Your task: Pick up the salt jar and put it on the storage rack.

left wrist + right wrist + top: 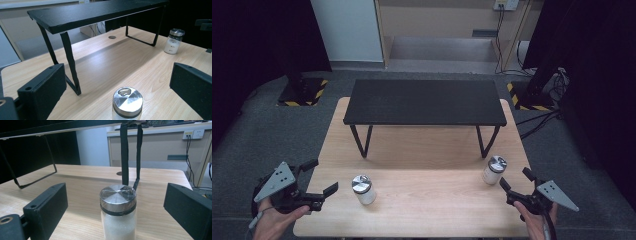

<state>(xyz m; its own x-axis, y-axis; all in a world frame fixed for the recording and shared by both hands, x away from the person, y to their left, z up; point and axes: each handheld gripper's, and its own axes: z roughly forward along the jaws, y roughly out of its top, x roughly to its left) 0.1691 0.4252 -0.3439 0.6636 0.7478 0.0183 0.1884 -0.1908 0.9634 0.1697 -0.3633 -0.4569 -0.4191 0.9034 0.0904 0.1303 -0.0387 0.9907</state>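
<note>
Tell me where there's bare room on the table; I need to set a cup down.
The wooden table is bare between the left shaker and the right shaker, and under the black shelf between its legs. The shelf top is bare too. It is tighter by the open grippers at the shakers.

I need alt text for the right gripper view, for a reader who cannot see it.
A glass shaker with a shiny metal lid and white grains inside stands upright on the wooden table, centred between the open black jaws of the right gripper, which do not touch it. Behind it rise the legs of a black shelf.
</note>
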